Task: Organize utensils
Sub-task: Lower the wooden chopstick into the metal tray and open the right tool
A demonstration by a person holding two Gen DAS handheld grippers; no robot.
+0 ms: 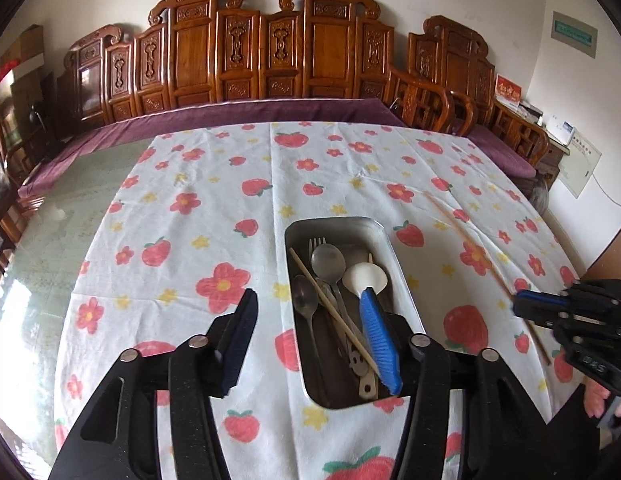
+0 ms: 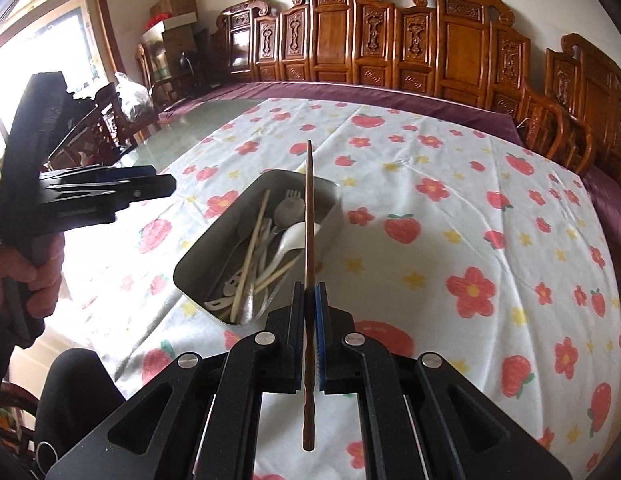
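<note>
Right gripper (image 2: 309,300): clamped on a dark brown chopstick (image 2: 309,216), which runs straight ahead between the blue-padded fingers (image 2: 319,320) and also sticks out behind them.
Chopstick tip: pointing forward, over the far end of the metal tray (image 2: 198,256).
Left gripper (image 1: 306,312): fingers spread wide, holding nothing; its blue-padded right finger (image 1: 376,332) hangs over the tray, its left finger over the cloth beside the tray.
Metal tray: directly ahead of the left gripper, ahead and to the left of the right gripper, resting on the bench.
Tray contents: a fork (image 1: 316,245), two metal spoons (image 1: 328,260), a white ceramic spoon (image 1: 364,276) and pale chopsticks (image 1: 330,300), lying lengthwise and overlapping.
Bench: covered by a white cloth (image 1: 214,208) printed with red flowers, strawberries and small yellow flowers.
Behind the bench: carved wooden chairs (image 1: 322,44) along the wall.
Writing: a green sign (image 1: 573,34) and papers on the wall to the right of the left gripper, too small to read; embossed characters on the right gripper's body, not legible.
</note>
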